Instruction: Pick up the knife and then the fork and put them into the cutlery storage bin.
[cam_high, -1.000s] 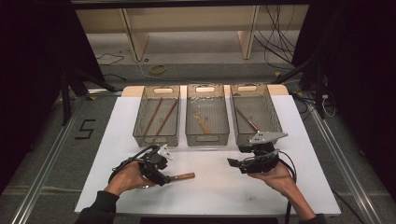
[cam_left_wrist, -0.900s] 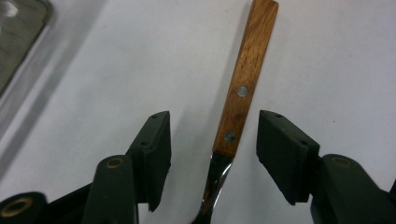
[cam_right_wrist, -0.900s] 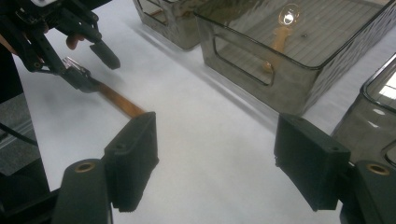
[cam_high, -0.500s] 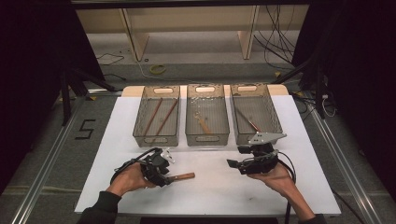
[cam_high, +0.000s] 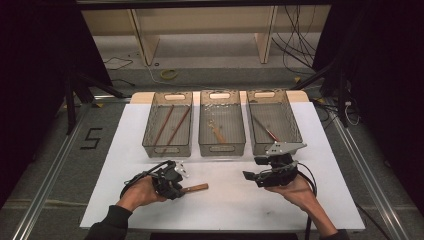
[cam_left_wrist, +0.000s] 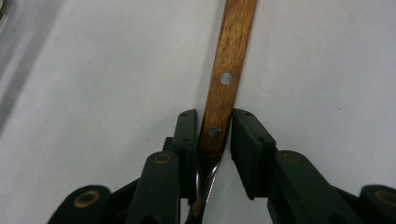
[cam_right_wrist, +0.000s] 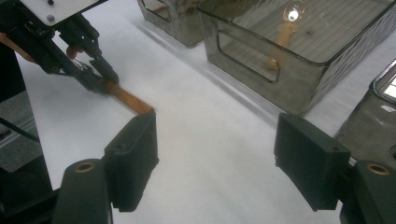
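While the left gripper (cam_high: 175, 184) grasps the wooden-handled utensil (cam_high: 196, 188) low on the white table mat (cam_high: 225, 210), its black jaws squeeze only the very end of the handle, where the wood meets a thin metal neck. The left gripper view shows that neck (cam_left_wrist: 201, 196) running back between the jaws, with 2 rivets on the brown handle (cam_left_wrist: 229, 65) ahead of them.

Taking the middle clear plastic bin (cam_high: 222, 122) as landmark, the utensil lies on the mat in front of it and somewhat to its left, well apart from its front wall. Its long axis runs nearly level across the mat, the free wooden end pointing right toward the right gripper (cam_high: 265, 176) and the metal end hidden under the left gripper.

My judgement is that the grip is the weak point: held so near 1 end, the long handle could pivot or droop between the jaws on lifting, or slip out if the squeeze sits partly on the narrow neck. A swinging free end might also catch a bin rim.

The right gripper hovers in front of the middle bin and to its right, jaws spread wide and holding nothing, as the right gripper view shows.
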